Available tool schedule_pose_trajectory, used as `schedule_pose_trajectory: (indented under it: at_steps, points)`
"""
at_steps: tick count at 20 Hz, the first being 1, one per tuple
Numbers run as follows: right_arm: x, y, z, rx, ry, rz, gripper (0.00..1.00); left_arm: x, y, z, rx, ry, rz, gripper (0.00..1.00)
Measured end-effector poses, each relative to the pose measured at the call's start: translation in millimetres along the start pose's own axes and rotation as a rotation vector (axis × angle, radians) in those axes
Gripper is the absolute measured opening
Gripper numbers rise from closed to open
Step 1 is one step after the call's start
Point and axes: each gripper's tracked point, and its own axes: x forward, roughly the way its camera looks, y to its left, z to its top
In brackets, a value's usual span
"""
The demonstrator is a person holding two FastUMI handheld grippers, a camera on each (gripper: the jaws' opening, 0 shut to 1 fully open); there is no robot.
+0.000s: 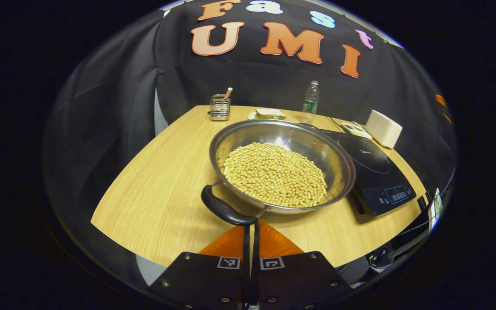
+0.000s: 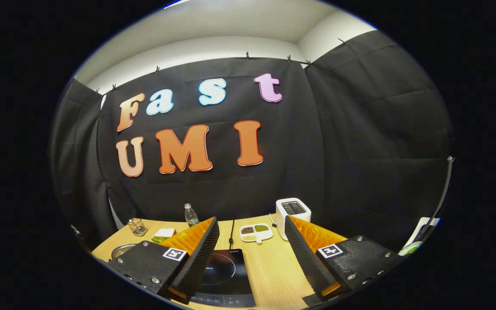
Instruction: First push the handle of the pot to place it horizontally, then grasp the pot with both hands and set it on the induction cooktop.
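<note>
Left gripper (image 1: 251, 241) jaws closed, right gripper (image 2: 252, 258) apart, one pot (image 1: 282, 165)

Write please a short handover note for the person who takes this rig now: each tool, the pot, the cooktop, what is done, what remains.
Left tool: shut, tips at the pot's near handle, not gripping it.
Right tool: open, hovering above the induction cooktop, holding nothing.
Pot: full of beans, on the table beside the cooktop.
Done: nothing visibly finished.
Left: push the handle, grasp the pot with both tools, set it on the cooktop.
</note>
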Motion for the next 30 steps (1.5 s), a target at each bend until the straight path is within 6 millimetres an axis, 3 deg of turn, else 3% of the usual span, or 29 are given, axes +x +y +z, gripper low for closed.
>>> schedule_pose_trajectory:
  at_steps: [1,2,18,30]
  points:
    - [1,1,-1,-0.003,0.004,0.0,0.95,2,1,0,-0.02,0.0,-0.004,0.06]
    - [3,2,-2,-0.004,0.007,-0.003,0.95,2,2,1,-0.019,-0.004,0.001,0.02]
    - [21,22,-7,-0.015,0.008,-0.026,0.95,37,68,30,-0.04,-0.033,0.063,0.02]
    - [30,44,-23,-0.01,0.034,-0.021,0.95,58,95,48,-0.005,-0.053,0.061,0.02]
